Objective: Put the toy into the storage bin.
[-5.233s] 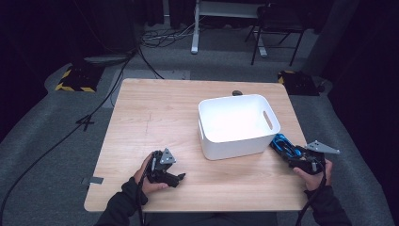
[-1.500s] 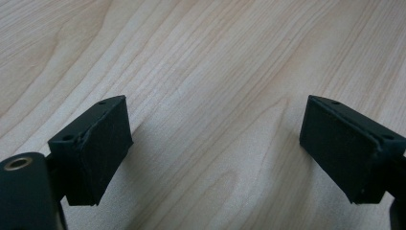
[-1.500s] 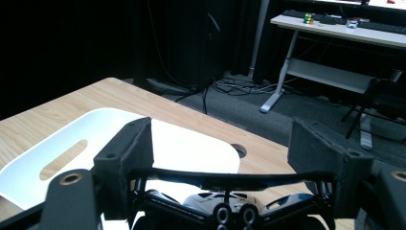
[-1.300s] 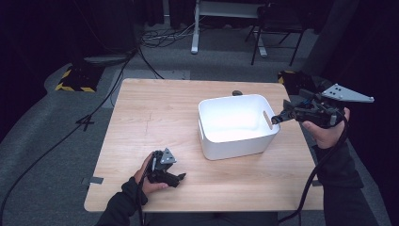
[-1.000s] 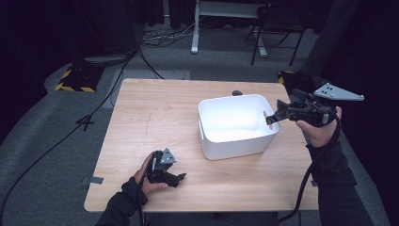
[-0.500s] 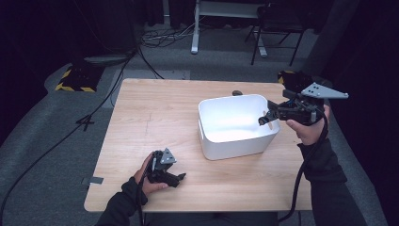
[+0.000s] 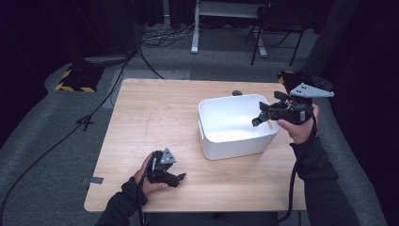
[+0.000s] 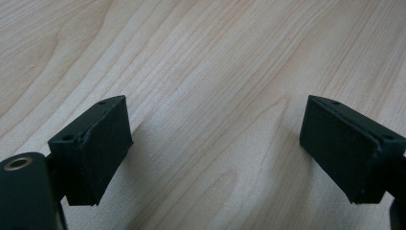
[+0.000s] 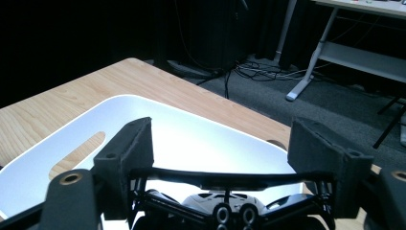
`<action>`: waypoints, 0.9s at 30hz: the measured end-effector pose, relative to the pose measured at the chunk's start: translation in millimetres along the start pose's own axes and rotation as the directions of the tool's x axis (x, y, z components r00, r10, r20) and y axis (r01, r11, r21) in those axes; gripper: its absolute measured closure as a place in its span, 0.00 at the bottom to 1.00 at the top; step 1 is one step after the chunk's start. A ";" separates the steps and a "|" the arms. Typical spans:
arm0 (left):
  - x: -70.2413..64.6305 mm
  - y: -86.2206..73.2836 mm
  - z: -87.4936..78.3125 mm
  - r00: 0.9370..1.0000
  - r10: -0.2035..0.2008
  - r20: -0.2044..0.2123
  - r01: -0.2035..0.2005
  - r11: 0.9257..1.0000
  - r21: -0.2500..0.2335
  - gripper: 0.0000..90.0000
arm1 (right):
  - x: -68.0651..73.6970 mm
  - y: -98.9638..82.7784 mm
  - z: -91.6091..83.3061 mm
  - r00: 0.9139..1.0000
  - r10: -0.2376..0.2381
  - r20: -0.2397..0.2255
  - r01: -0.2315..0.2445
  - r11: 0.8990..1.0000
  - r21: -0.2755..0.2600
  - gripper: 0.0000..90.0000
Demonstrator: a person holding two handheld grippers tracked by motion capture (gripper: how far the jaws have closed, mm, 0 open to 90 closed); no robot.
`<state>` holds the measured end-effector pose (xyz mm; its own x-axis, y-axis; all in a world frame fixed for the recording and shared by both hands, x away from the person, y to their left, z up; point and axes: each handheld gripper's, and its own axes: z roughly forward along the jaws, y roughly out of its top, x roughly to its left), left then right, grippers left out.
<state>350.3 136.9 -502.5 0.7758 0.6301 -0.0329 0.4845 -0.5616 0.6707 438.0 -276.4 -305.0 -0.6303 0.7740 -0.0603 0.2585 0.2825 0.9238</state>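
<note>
White tub (image 7: 235, 141) sits on the table (image 7: 155, 117) toward 3 o'clock. Right gripper (image 7: 258, 118) hangs over the tub's right rim, jaws clenched on a thin black bar (image 9: 225, 178) spanning the 2 pads. Left gripper (image 7: 181, 178) rests on bare wood at 7 o'clock, jaws released, well apart from the tub. Small dark object (image 7: 236, 92) at table's far edge; cables (image 7: 117, 80), desk legs (image 7: 194, 33) beyond.

A white bin (image 7: 235, 125), rectangular with rounded corners and slot handles in its short walls, is set upright on the right half of the table. A thin black bar-like item (image 9: 230, 179), seemingly a cable, is spanned just above its rim.
</note>
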 end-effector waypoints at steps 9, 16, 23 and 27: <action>0.0 0.0 0.0 1.000 0.000 0.000 0.000 1.000 0.000 0.12 | 0.6 -5.7 14.1 1.000 0.019 -0.004 -0.019 0.999 0.028 0.27; 0.0 0.0 0.0 1.000 0.000 0.000 0.000 1.000 0.000 0.12 | 1.6 -9.9 24.0 1.000 0.018 -0.007 -0.018 0.998 0.052 0.27; 0.0 0.0 0.0 1.000 0.000 0.000 0.000 1.000 0.000 0.12 | 1.5 -16.8 34.1 1.000 0.020 -0.014 -0.019 0.997 0.078 0.27; 0.0 0.0 0.0 1.000 0.000 0.000 0.000 1.000 0.000 0.12 | 0.2 -22.0 38.9 1.000 0.022 -0.011 -0.021 0.995 0.097 0.27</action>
<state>350.3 136.9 -502.5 0.7756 0.6304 -0.0328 0.4846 -0.5613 0.6709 460.7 -260.4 -340.0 -0.6322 0.7740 -0.0355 0.3417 0.3197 0.8838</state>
